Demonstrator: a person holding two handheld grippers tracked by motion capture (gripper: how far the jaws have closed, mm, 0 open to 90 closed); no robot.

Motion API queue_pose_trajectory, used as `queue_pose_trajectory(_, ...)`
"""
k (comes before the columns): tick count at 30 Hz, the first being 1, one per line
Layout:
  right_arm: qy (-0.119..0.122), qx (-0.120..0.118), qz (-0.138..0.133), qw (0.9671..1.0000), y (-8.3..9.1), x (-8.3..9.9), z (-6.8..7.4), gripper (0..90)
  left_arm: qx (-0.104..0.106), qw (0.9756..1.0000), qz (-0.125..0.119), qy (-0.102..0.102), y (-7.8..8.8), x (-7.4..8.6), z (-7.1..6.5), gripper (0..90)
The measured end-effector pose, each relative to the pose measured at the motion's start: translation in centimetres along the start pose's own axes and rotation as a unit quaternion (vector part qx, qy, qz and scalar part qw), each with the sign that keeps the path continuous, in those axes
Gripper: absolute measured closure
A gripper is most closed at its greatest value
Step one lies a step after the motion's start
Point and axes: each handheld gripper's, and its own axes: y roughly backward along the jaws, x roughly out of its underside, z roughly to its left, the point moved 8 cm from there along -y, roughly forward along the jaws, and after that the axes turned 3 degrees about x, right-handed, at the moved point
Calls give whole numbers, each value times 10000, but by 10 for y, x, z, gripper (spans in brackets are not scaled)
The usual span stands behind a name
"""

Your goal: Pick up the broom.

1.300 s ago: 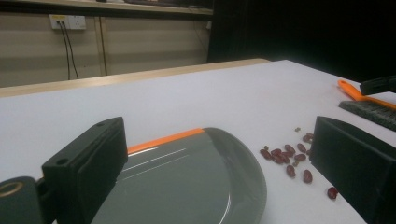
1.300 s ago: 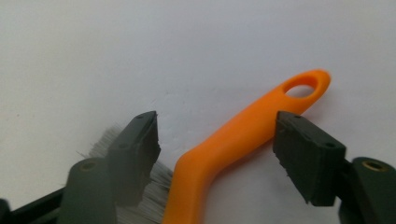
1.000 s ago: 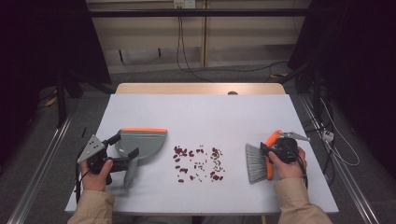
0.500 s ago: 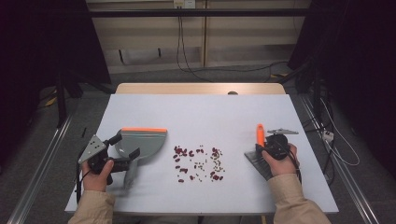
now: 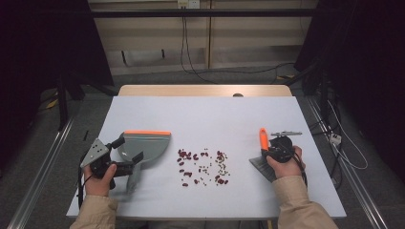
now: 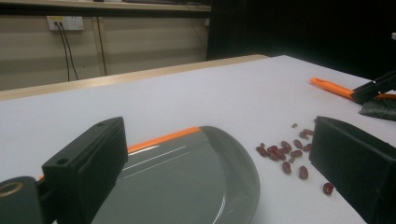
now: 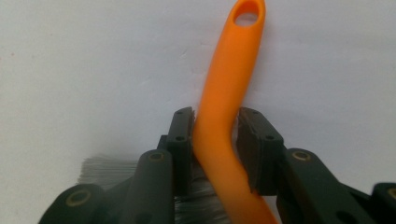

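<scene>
The right gripper is clamped on the orange handle of a hand brush; its jaws have just been closing, and the right gripper view shows both pads pressed against the handle's narrow waist. Holding it there, just above the grey bristles, probably gives short leverage for sweeping strokes. In the high view the brush lies flat on the table with its handle pointing away from the person and its bristles toward the near edge, to the right of the scattered beans.

The left gripper sits at the near left, over the rear of the grey dustpan. In the left gripper view its jaws stand well apart on either side of the pan's back end, but I cannot tell whether they pinch the handle below the frame. The pan's orange-trimmed far edge runs across the table, and its curved side faces the beans, which lie just beside it.

The beans, dark red ones mixed with smaller pale ones, lie between the two tools near the table's middle. The far half of the table is bare, giving plenty of room. The near edge is close to both hands, so a stroke toward the person risks sending beans off.
</scene>
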Motion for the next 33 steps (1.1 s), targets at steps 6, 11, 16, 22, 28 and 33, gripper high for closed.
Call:
queue_pose_trajectory(6,71,-133,39,9999,-1,0,-1,670,32,10000,42,-69,-2,0,-3,42)
queue_pose_trajectory(11,42,-203,-23,9998,-2,1,-2,672,71,9999,49,-109,-4,-1,-5,43)
queue_pose_trajectory(16,-54,-200,-107,9997,-2,2,-2,672,90,9999,32,-103,-7,-2,-6,44)
queue_pose_trajectory(22,-26,-124,-115,9999,-2,2,-1,674,91,9999,25,-128,-8,-3,-7,44)
queue_pose_trajectory(28,34,-58,-74,10000,-1,0,0,680,59,9999,-1,-110,-7,-4,-6,44)
queue_pose_trajectory(33,-48,-192,-158,9997,0,-4,-2,682,78,9998,30,-166,-9,-4,-7,44)
